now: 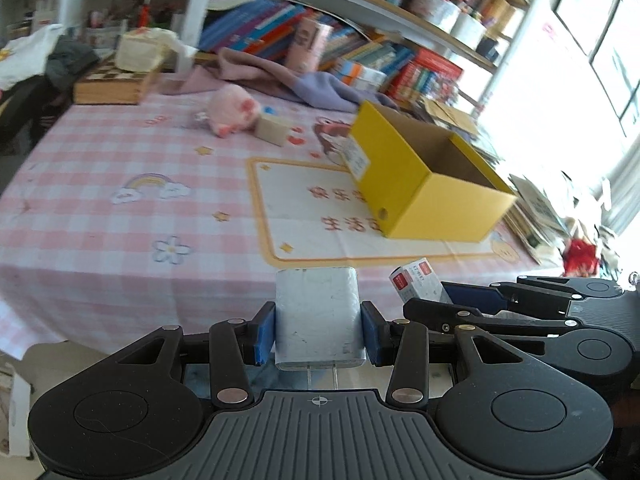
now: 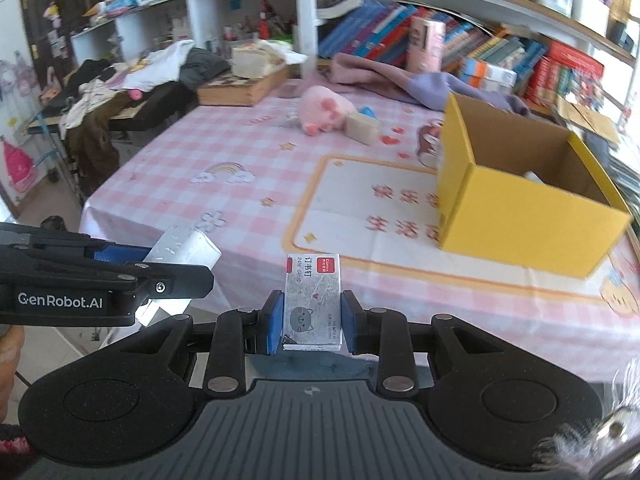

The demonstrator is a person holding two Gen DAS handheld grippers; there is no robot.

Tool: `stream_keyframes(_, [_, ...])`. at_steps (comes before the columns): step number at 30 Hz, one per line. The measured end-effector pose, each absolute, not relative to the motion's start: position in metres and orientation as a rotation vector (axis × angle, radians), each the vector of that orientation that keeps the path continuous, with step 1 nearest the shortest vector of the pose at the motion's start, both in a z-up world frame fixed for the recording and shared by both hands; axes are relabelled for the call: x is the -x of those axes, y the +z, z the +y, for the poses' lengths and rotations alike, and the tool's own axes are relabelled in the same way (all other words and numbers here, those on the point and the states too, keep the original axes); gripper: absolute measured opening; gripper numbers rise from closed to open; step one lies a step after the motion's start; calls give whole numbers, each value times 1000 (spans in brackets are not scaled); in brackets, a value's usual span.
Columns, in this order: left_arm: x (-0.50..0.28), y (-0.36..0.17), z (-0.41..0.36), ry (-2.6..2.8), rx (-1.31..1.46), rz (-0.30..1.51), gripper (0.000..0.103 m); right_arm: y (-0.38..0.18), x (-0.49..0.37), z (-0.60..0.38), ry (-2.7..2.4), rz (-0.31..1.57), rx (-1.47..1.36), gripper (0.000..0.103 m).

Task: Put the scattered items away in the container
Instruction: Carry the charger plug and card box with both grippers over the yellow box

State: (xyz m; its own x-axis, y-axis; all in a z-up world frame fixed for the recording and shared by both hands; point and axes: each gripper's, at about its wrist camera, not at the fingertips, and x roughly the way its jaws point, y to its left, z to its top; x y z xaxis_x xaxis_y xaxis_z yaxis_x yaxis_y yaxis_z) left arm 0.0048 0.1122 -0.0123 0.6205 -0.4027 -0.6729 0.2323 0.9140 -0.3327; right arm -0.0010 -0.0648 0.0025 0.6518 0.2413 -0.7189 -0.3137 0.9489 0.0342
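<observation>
- The left gripper (image 1: pixel 318 330) has its jaws closed on a white plug-in charger (image 1: pixel 318 316); the blue pads press its two flat sides and the metal prongs point back toward the camera.
- The right gripper (image 2: pixel 307 322) has its jaws closed on a small box of staples (image 2: pixel 313 300), gripped across its narrow sides near the lower end, the printed face up.
- Both held things hang over the near edge of the counter (image 1: pixel 100 168), which is covered with a pink checked cloth; the two grippers are side by side.
- The yellow cardboard box (image 2: pixel 516 224), open at the top, stands on the counter further in and to the right; something pale shows inside it, too little to name.
- A pink soft toy (image 1: pixel 234 109) and a small beige block (image 1: pixel 273 128) lie together near the far side, well apart from the yellow box.
- The charger looks hard, smooth and light, so it could slip; the flat sides are the sound place to hold it.
- The staple box is probably thin card, dense for its size, and would dent under a hard squeeze.
- The toy would give under the jaws; its body seems the best hold.
</observation>
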Motion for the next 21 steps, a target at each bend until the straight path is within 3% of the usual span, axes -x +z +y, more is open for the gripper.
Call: stream_keyframes(21, [-18, -19, 13, -680, 75, 889, 42, -2, 45, -164, -34, 829, -81, 28])
